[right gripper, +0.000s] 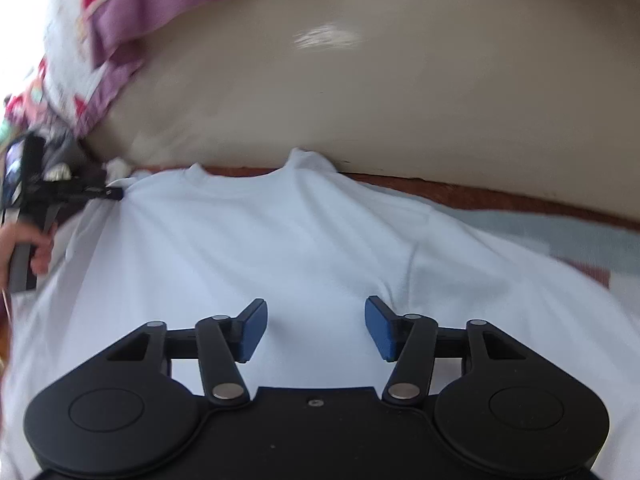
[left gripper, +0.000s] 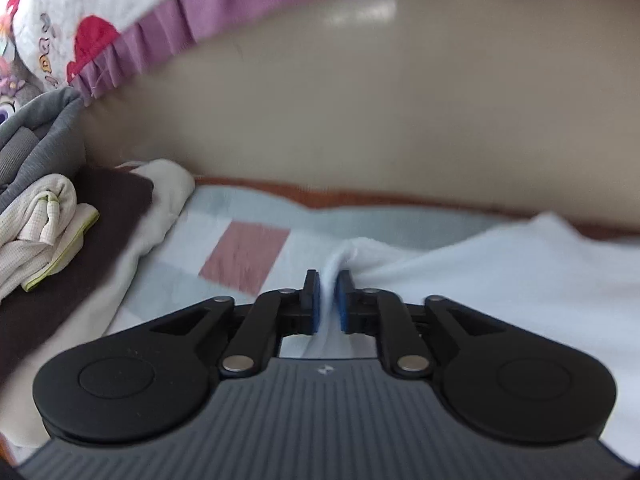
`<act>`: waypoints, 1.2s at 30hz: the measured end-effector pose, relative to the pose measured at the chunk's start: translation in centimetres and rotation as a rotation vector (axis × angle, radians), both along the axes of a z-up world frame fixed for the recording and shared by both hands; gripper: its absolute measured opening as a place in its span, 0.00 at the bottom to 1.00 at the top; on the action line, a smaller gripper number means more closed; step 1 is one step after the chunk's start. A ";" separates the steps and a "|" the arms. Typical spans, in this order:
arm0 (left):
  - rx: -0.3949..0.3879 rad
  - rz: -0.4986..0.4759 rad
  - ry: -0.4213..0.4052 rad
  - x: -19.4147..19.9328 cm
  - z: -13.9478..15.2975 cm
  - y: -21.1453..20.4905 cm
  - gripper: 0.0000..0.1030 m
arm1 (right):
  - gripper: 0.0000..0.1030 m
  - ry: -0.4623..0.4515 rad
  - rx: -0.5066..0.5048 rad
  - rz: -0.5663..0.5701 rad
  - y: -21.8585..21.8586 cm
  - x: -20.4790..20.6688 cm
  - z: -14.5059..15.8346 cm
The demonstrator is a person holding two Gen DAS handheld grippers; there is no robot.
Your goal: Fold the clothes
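A white T-shirt [right gripper: 260, 248] lies spread on the bed. It also shows in the left wrist view [left gripper: 500, 272]. My left gripper [left gripper: 329, 292] is shut on a bunched fold of the shirt's edge. The left gripper also shows at the far left of the right wrist view [right gripper: 116, 193], pinching the shirt's left corner. My right gripper [right gripper: 316, 320] is open and empty, its blue pads [right gripper: 378, 322] hovering over the middle of the shirt.
A checked blue and pink bedsheet [left gripper: 240, 256] covers the bed. A pile of folded clothes [left gripper: 60, 240] sits at the left. A beige headboard [left gripper: 360, 120] rises behind, with a purple-frilled quilt [left gripper: 120, 20] draped over it.
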State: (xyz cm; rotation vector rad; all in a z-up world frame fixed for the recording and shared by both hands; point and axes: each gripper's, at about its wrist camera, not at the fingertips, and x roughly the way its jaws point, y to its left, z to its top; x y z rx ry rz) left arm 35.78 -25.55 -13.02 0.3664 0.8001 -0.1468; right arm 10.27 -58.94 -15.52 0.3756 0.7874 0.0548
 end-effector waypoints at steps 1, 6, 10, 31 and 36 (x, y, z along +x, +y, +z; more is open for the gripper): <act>0.011 0.010 0.005 -0.1 -0.2 -0.2 0.23 | 0.63 -0.002 -0.026 0.018 0.4 0.0 0.0; -0.192 0.074 0.032 -2.3 3.3 2.7 0.67 | 0.65 0.051 -0.186 0.088 2.5 0.6 1.0; -0.208 0.074 0.020 -5.1 5.9 6.8 0.67 | 0.65 0.087 -0.365 0.130 4.7 0.5 1.5; -0.111 0.091 0.205 -24.3 0.6 21.5 0.67 | 0.65 -0.087 0.042 0.323 17.0 -2.1 9.8; -0.035 0.062 0.263 -27.0 -2.4 22.5 0.67 | 0.66 -0.047 -0.076 0.350 18.4 -2.1 8.5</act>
